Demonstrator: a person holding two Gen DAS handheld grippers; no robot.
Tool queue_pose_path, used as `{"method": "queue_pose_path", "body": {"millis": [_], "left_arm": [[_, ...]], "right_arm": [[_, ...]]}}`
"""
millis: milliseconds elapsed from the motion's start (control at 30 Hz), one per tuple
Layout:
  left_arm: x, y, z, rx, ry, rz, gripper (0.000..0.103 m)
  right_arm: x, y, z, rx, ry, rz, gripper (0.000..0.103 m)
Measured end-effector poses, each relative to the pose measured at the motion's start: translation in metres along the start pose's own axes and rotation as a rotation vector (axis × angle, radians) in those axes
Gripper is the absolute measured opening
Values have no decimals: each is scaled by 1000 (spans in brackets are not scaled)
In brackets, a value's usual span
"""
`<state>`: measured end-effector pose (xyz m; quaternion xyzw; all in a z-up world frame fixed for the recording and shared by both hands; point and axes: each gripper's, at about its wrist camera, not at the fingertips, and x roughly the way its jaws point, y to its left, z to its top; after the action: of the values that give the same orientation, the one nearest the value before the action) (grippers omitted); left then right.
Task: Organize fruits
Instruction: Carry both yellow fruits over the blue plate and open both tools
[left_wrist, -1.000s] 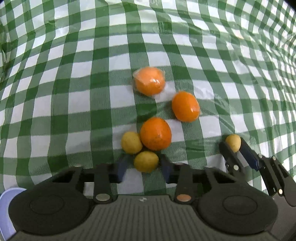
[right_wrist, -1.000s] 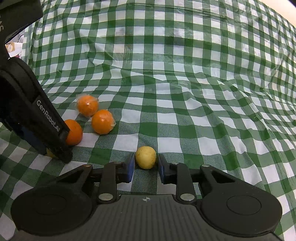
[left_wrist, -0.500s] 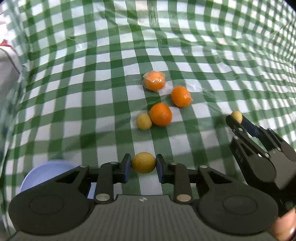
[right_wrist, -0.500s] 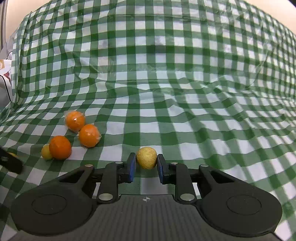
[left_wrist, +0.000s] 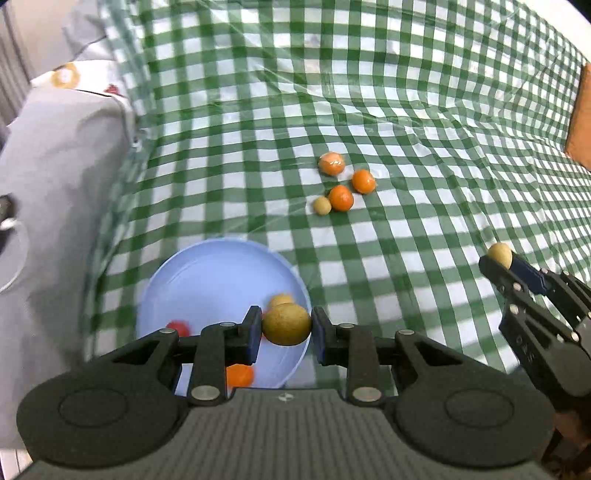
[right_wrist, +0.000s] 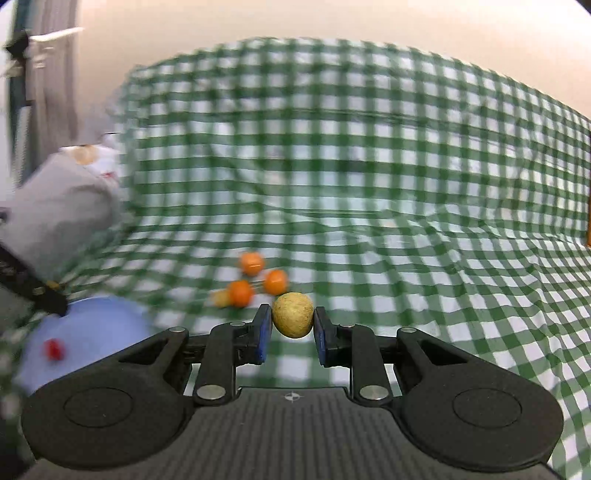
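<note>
My left gripper (left_wrist: 286, 325) is shut on a yellow-green fruit (left_wrist: 286, 324) and holds it above the right rim of a light blue plate (left_wrist: 207, 273). The plate holds a yellow fruit (left_wrist: 280, 300), a red one (left_wrist: 178, 328) and an orange one (left_wrist: 240, 374). My right gripper (right_wrist: 293, 315) is shut on another yellow fruit (right_wrist: 293, 315), raised above the cloth; it shows at the right in the left wrist view (left_wrist: 499, 255). Three oranges (left_wrist: 340, 197) and a small yellow fruit (left_wrist: 322, 205) lie on the checked cloth beyond the plate.
A green and white checked cloth (left_wrist: 406, 110) covers the surface. A grey and white bundle of fabric (left_wrist: 62, 147) lies at the left edge. An orange-brown object (left_wrist: 580, 118) stands at the far right. The right wrist view is blurred by motion.
Both grippers have lifted and drawn back from the fruit pile, each with its yellow fruit. The left one has moved over the blue plate, which is now in full view.
</note>
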<state>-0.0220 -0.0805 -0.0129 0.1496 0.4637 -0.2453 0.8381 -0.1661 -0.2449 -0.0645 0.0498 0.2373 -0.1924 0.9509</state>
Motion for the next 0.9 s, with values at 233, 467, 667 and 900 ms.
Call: {"method": "queue_pose_path", "body": {"millis": [233, 467, 667, 900], "left_arm": [[-69, 36, -55, -59, -49, 13, 32], [-103, 58, -86, -95, -87, 22, 32], [-116, 70, -96, -131, -110, 8, 32], [-122, 79, -96, -147, -132, 7, 32]], "right_arm": [[-67, 52, 12, 15, 34, 188, 25], [-106, 98, 20, -20, 16, 250, 25], [-126, 112, 20, -57, 14, 260, 25], [-133, 122, 22, -70, 23, 263, 25]]}}
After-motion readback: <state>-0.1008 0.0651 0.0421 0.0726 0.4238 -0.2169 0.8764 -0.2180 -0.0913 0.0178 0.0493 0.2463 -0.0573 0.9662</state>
